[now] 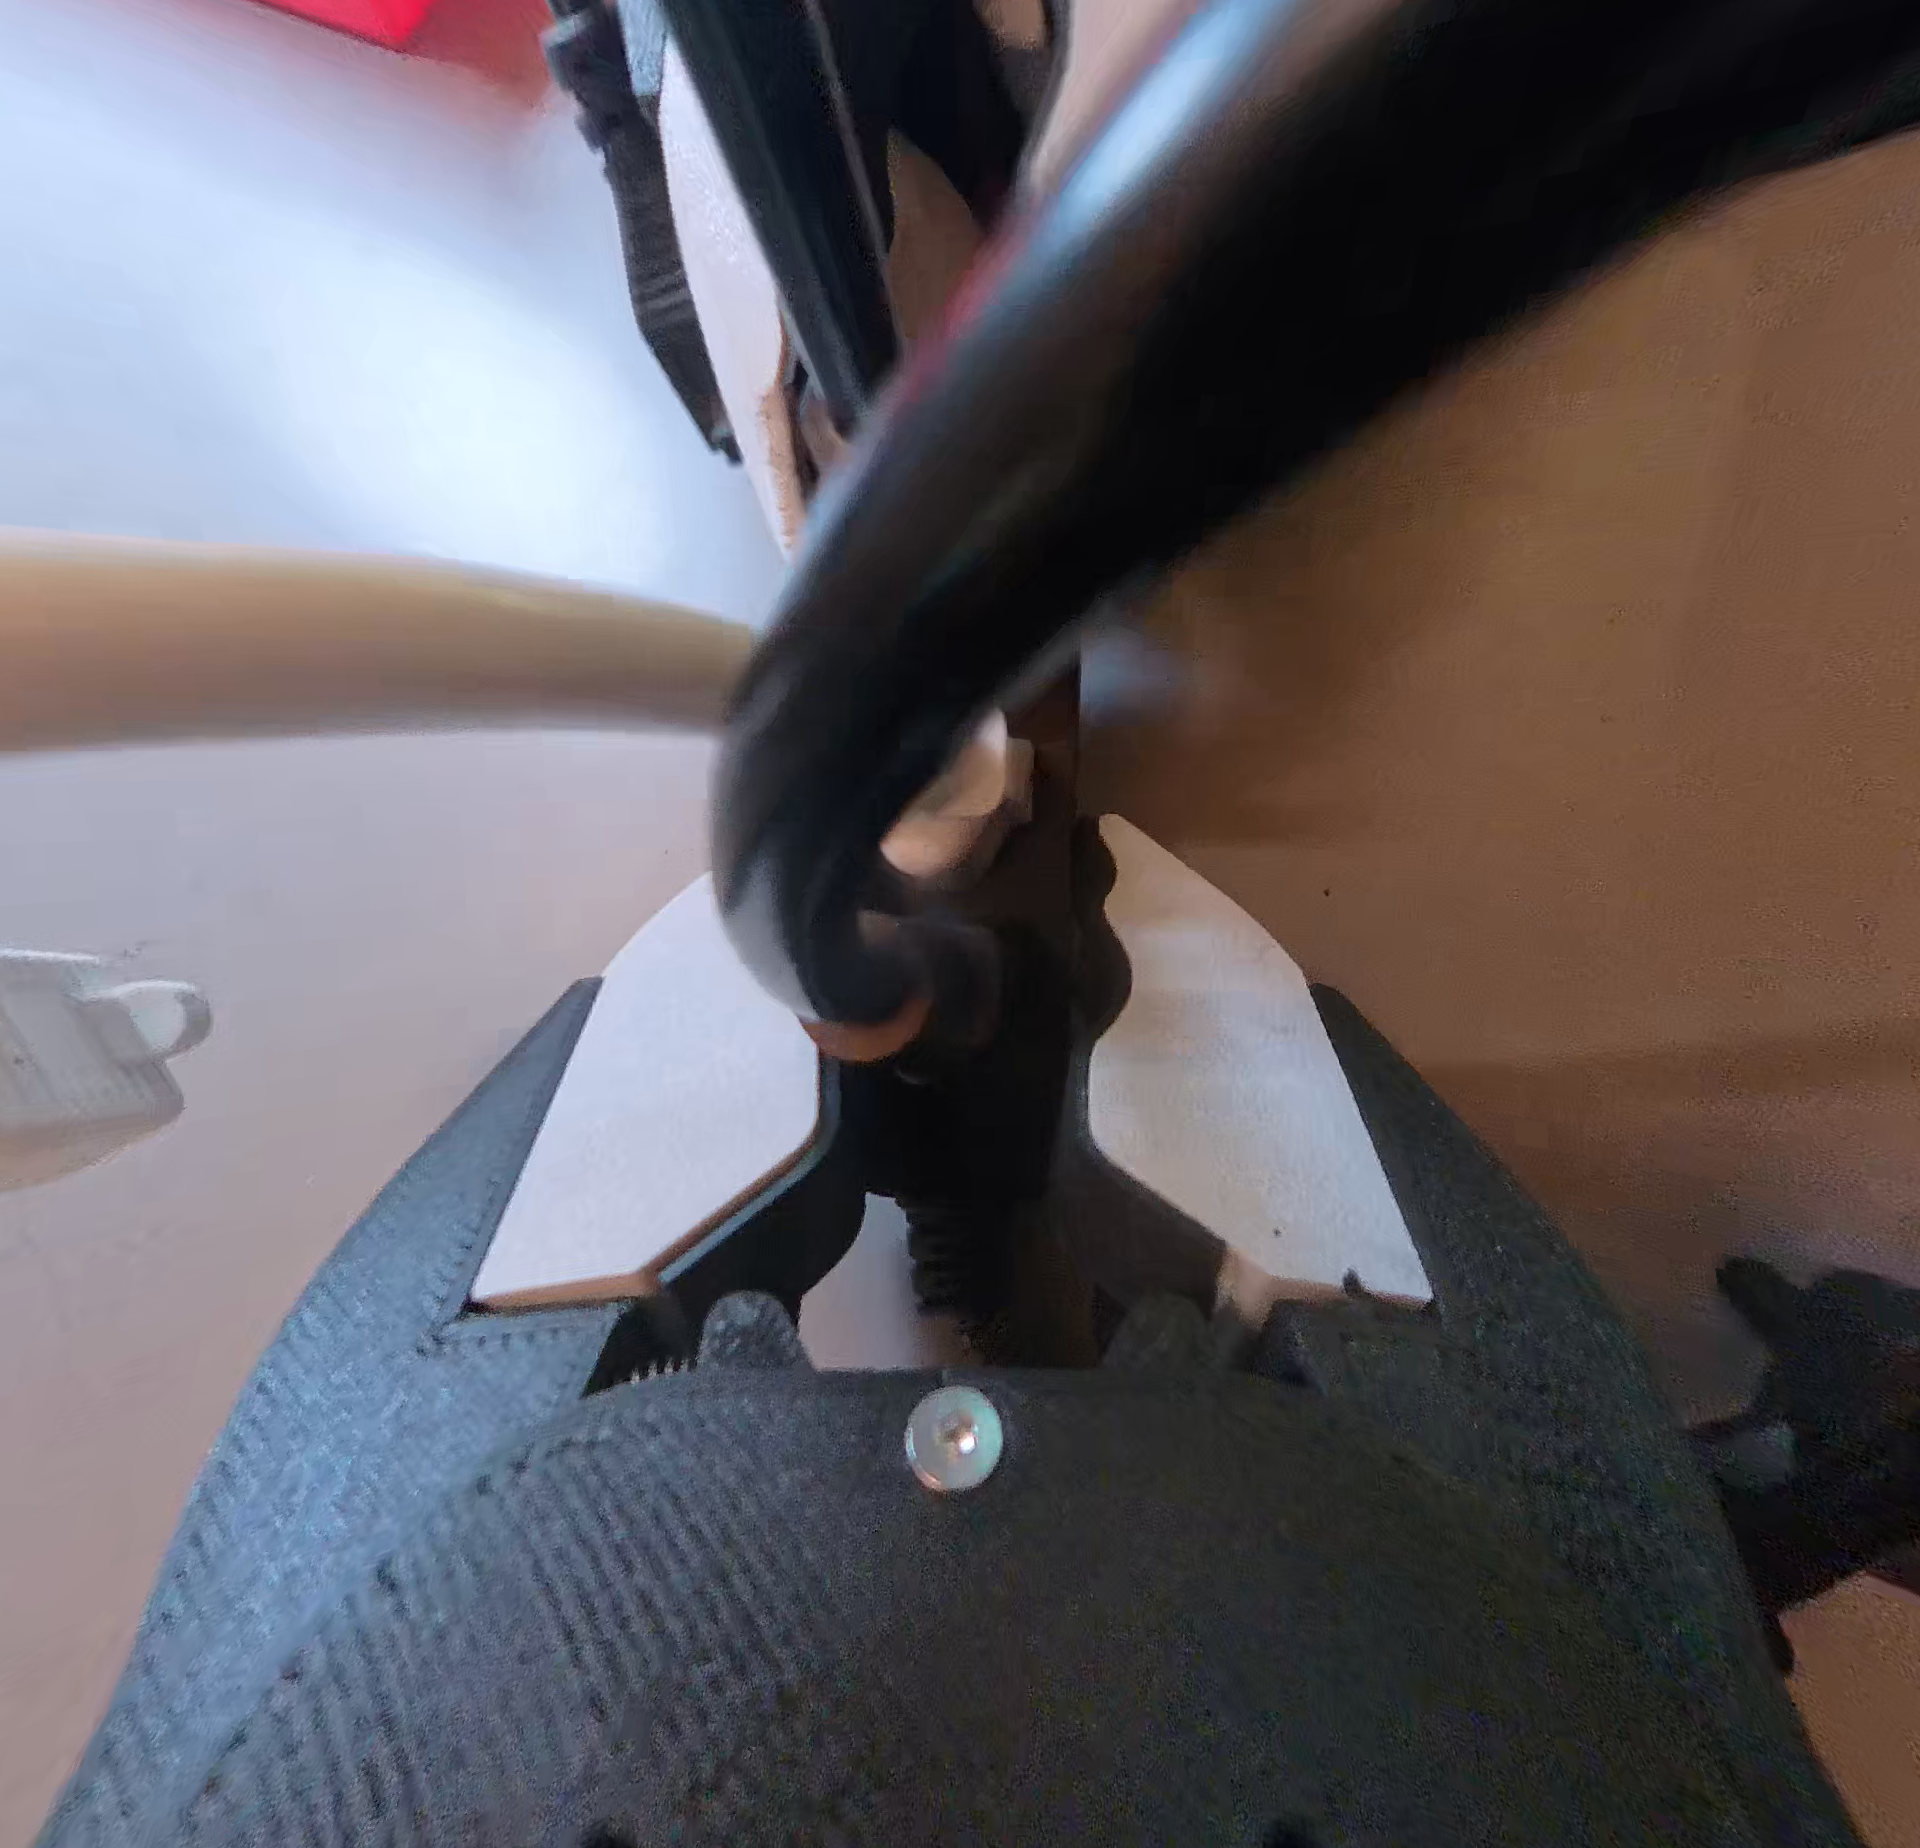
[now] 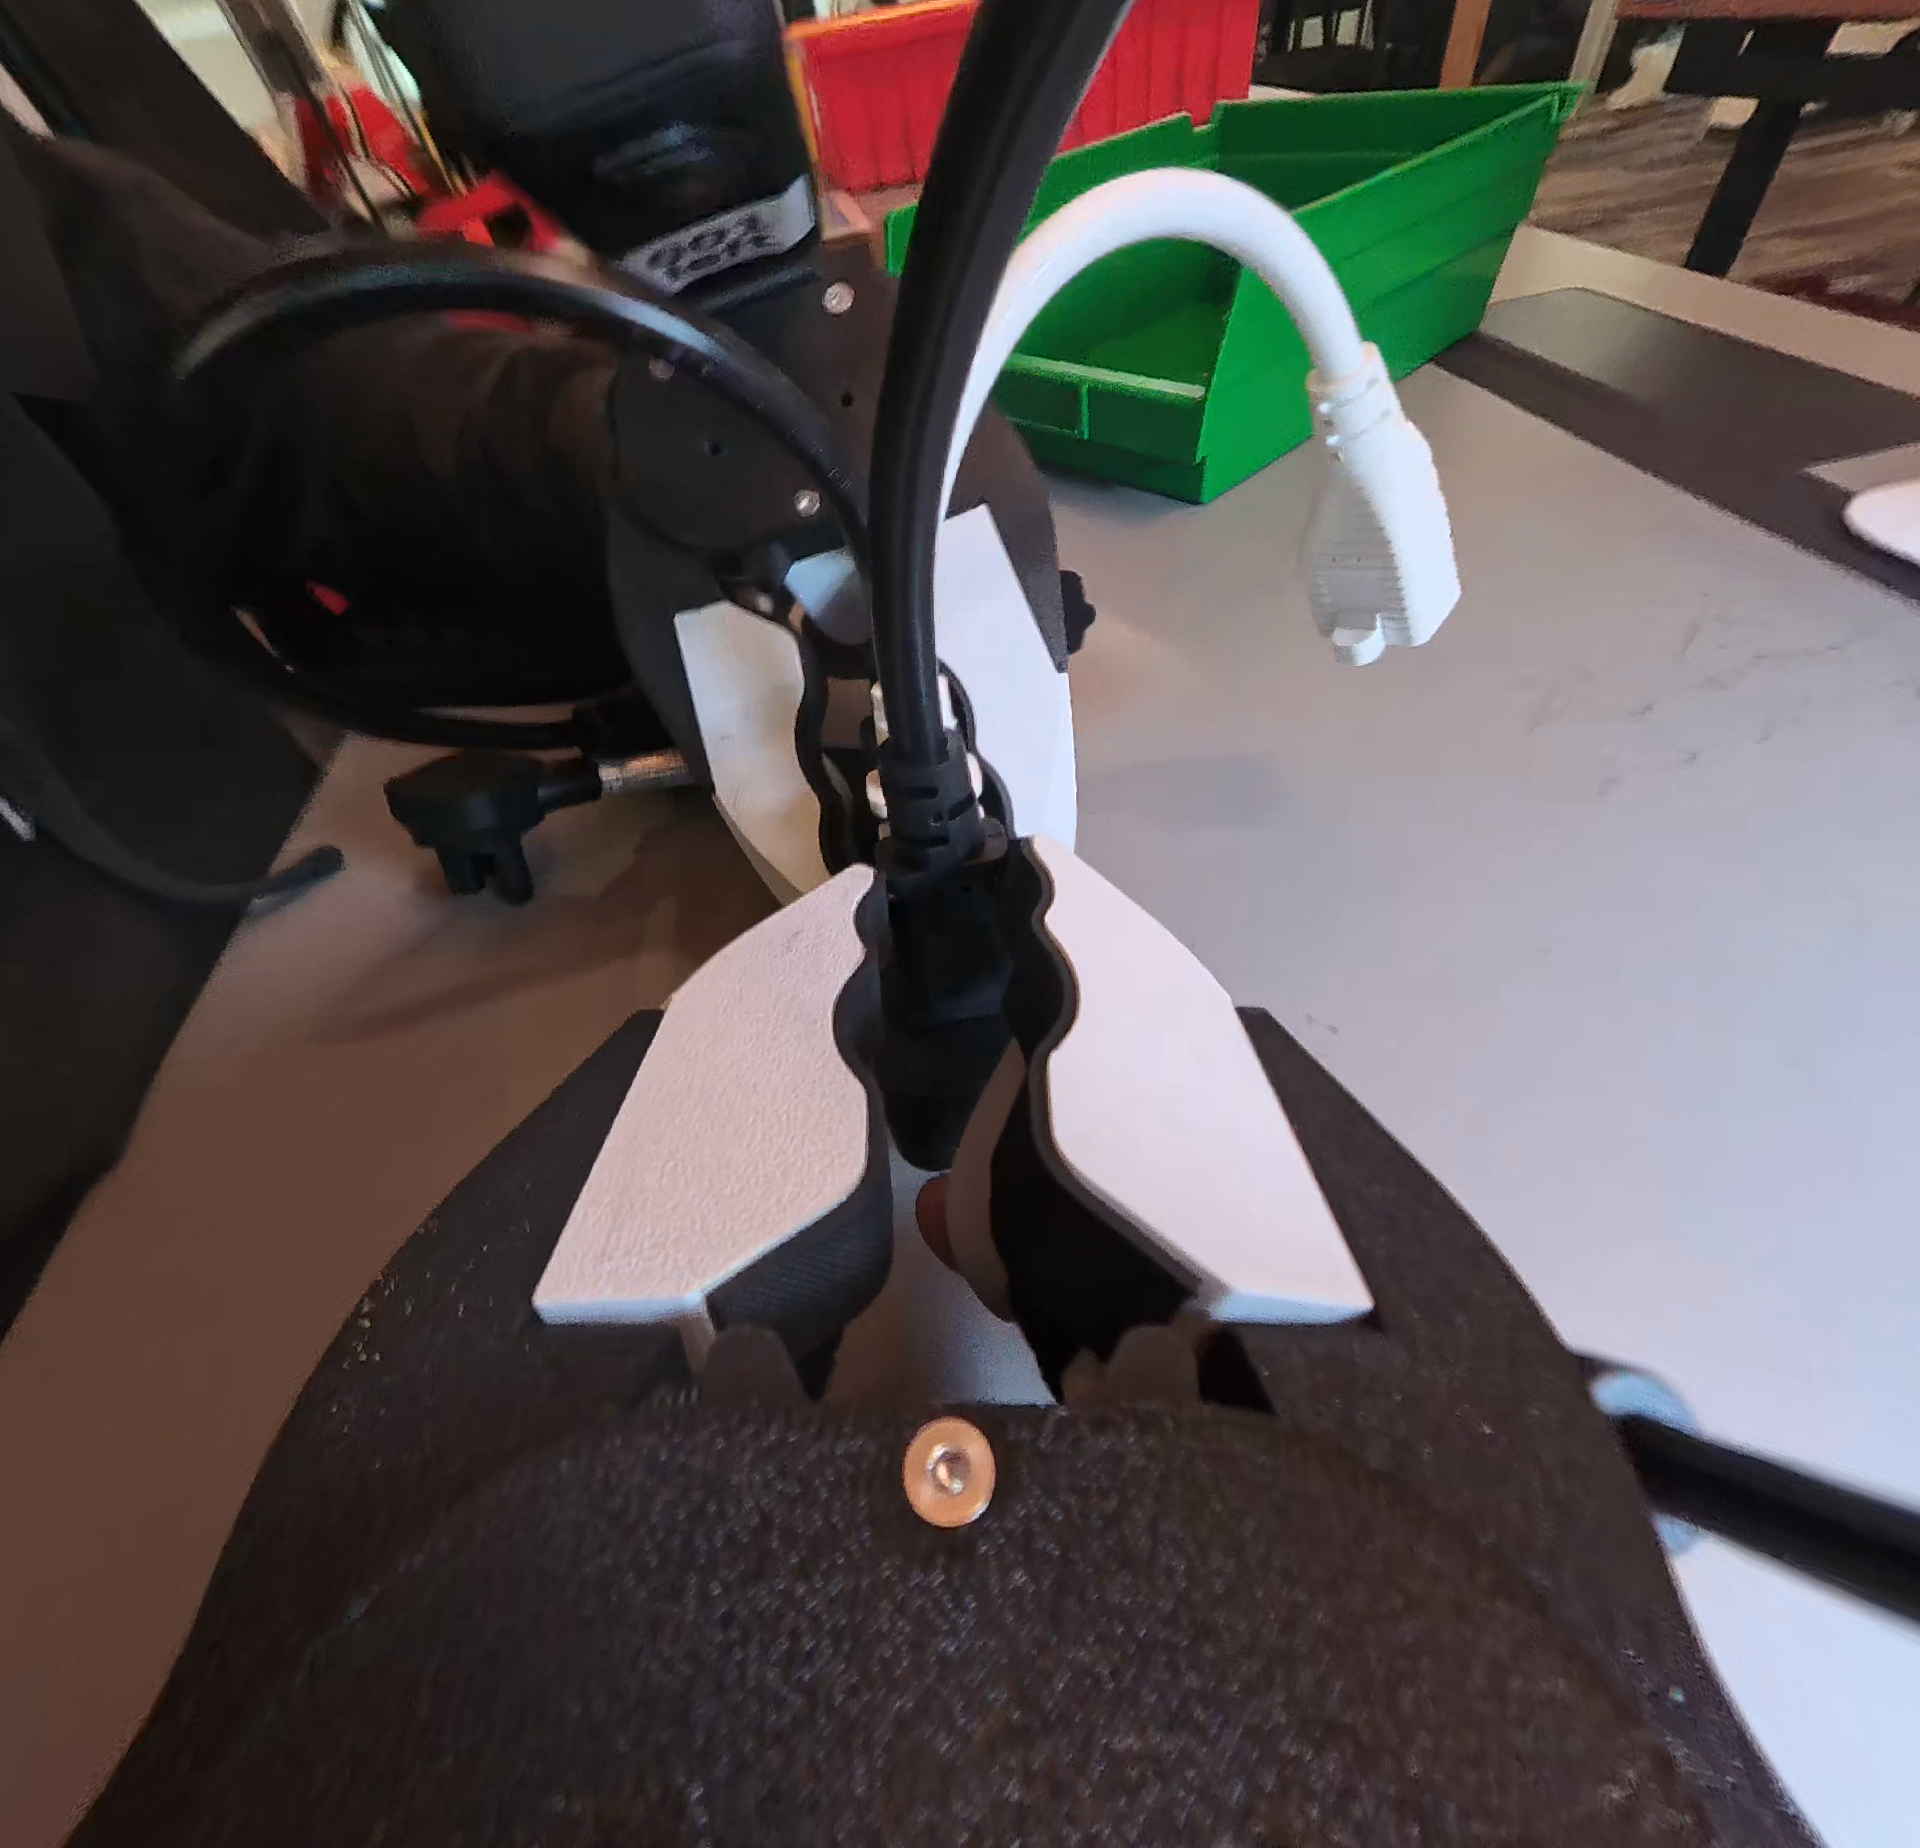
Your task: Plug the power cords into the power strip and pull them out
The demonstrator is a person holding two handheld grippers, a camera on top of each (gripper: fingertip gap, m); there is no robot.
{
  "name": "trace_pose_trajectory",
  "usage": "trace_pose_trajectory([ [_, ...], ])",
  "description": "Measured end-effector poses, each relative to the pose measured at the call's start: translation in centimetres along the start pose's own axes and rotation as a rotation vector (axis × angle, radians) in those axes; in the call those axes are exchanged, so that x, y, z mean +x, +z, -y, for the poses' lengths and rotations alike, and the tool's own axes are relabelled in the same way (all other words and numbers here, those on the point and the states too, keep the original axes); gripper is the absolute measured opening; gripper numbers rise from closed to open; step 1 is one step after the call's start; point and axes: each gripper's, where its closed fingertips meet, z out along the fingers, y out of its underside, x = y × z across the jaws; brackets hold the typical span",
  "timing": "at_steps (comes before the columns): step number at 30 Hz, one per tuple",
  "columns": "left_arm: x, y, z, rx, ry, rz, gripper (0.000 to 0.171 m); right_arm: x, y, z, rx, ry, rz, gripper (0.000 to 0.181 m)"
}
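My right gripper (image 2: 956,868) is shut on a black plug (image 2: 935,988), and its black cord (image 2: 935,344) rises straight up. My left gripper (image 2: 883,718) faces it tip to tip. It is shut on one end of a short white cord (image 2: 1143,219), which arcs over to a free white connector (image 2: 1371,541) hanging above the table. In the blurred left wrist view, my left gripper (image 1: 997,863) is shut on a white piece (image 1: 961,811). The black cord (image 1: 1247,292) crosses close in front, and the white cord (image 1: 364,645) leaves to the left. Whether the plug is seated is hidden.
A green bin (image 2: 1351,271) stands on the grey table (image 2: 1507,915) behind the cords, with a red bin (image 2: 1143,42) farther back. A person's dark sleeve (image 2: 312,510) fills the left. The free connector also shows in the left wrist view (image 1: 73,1060). About 6 cm separates my left fingertips from my right.
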Motion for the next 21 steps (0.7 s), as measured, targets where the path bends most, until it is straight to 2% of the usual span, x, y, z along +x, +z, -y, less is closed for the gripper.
trace_pose_trajectory([
  [3, -0.6, -0.4, -0.3, -0.006, -0.014, -0.004, 0.044, 0.3, 0.8, 0.3, -0.007, -0.012, -0.046, 0.021],
  [10, -0.3, -0.3, 0.1, 0.038, -0.025, -0.015, 0.045, 0.2, 0.4, 0.7, 0.045, 0.069, 0.01, 0.021],
  [19, -0.1, -0.3, -0.1, 0.027, -0.014, -0.021, 0.045, -0.2, 0.3, 0.3, 0.006, -0.003, 0.007, 0.021],
  [21, -0.2, -0.1, -0.1, 0.013, -0.009, -0.012, 0.045, 0.1, -0.2, 0.1, 0.013, 0.035, 0.029, 0.02],
])
